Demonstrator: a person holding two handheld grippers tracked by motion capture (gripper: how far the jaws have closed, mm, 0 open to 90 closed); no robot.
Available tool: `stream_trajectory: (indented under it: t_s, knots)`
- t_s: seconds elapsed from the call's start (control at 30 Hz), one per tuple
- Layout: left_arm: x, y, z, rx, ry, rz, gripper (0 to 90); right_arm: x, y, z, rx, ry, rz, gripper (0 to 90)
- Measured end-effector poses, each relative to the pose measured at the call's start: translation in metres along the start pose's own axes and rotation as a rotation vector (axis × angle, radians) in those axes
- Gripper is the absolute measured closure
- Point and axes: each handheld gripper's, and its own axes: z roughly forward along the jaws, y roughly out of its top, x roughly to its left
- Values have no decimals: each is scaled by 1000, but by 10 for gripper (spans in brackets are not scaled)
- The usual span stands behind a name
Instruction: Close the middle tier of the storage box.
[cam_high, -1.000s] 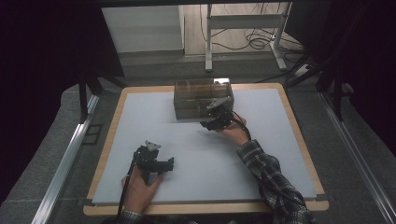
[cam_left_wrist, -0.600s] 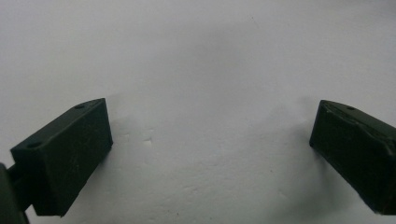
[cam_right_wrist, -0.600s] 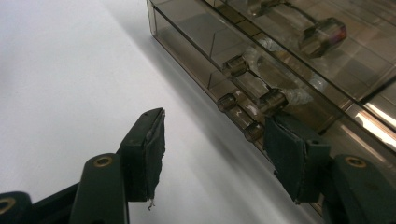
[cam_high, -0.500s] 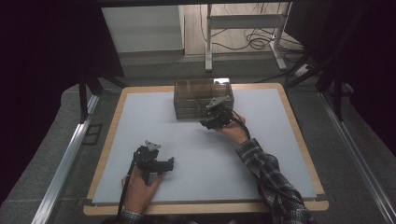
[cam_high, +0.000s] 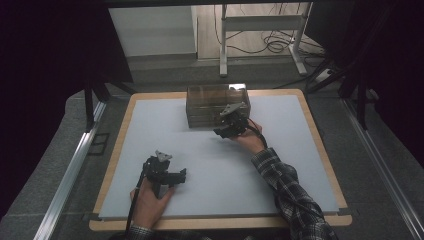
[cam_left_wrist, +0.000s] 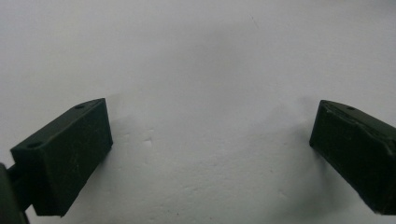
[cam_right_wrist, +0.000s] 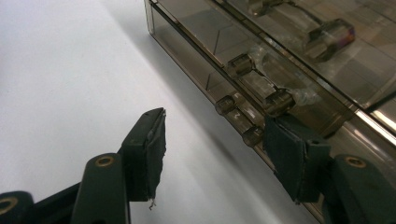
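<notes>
Up at the top middle of the high view sits one smoky see-through drawer box (cam_high: 216, 104) on the pale mat (cam_high: 280, 165), and the right gripper (cam_high: 226, 131) is parked just at its front, lower right corner. From up there you can't really make out the box's details, but the right gripper view gets close: the box (cam_right_wrist: 289, 60) runs across the upper right of the frame, stacked in drawer layers, and I count two clear handles, a lower one (cam_right_wrist: 252, 109) near the middle and an upper one (cam_right_wrist: 327, 35) at top right. The right gripper (cam_right_wrist: 219, 154) has its jaws partly open with nothing between them; one pad is right by the lower handle, though I can't tell if it's touching. The left gripper (cam_high: 172, 176) sits lower left of centre in the high view, well apart from the box. The left gripper view adds that its jaws are spread wide around bare mat (cam_left_wrist: 210, 70), holding nothing. So: one box, two grippers, two handles.
</notes>
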Motion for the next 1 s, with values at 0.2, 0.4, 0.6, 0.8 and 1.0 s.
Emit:
stream_trajectory:
  t_s: [0.2, 0.4, 0.6, 0.8, 1.0]
  knots:
    - [0, 0, 0, 0, 0, 0, 0, 1, 0, -1, 0, -8, -9, 375]
    - [0, 0, 0, -2, 0, -2, 0, 3, -1, -3, 5, -9, -23, 375]
    - [0, 0, 0, -2, 0, -2, 0, 5, -1, -6, 8, -12, -35, 374]
    - [0, 0, 0, -2, 0, -3, 0, 7, -2, -9, 5, -7, -44, 371]
    - [0, 0, 0, -2, 0, -3, 0, 11, -1, -12, 2, -3, -57, 367]
